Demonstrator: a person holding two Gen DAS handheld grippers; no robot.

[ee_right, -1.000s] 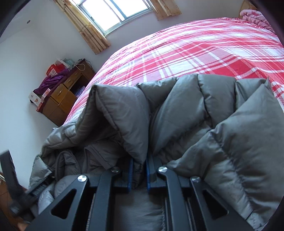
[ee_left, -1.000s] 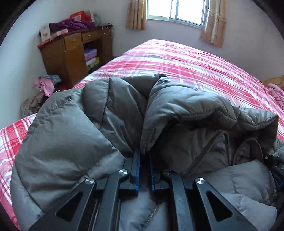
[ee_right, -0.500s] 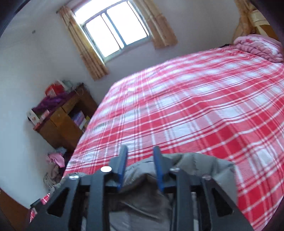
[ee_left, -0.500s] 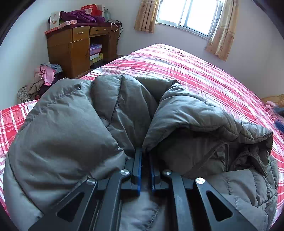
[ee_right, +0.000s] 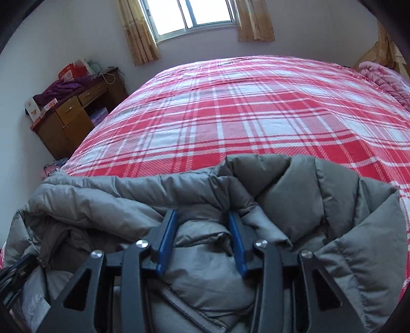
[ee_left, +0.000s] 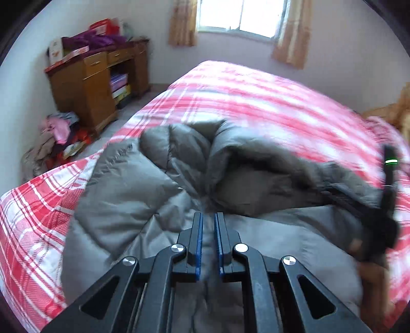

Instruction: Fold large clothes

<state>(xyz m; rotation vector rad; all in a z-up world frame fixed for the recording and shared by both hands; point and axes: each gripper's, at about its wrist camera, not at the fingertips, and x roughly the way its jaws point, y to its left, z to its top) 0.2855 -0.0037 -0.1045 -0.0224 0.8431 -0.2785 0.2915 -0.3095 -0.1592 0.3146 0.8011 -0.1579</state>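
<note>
Here no legible writing; grey puffer jacket [ee_right: 320, 205] on plaid bed [ee_right: 256, 115].

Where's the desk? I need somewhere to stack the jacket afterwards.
The desk stands against the left wall in both views, left of the bed and below-left of the window, with a clothes pile beside it on the floor.

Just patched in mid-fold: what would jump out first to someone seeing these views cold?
A puffy grey down jacket heaped at the near edge of a red plaid bed. The left hand-held gripper is pinched shut on a fold of it; the right hand-held gripper hangs open over it. A cluttered wooden desk stands far left.
</note>
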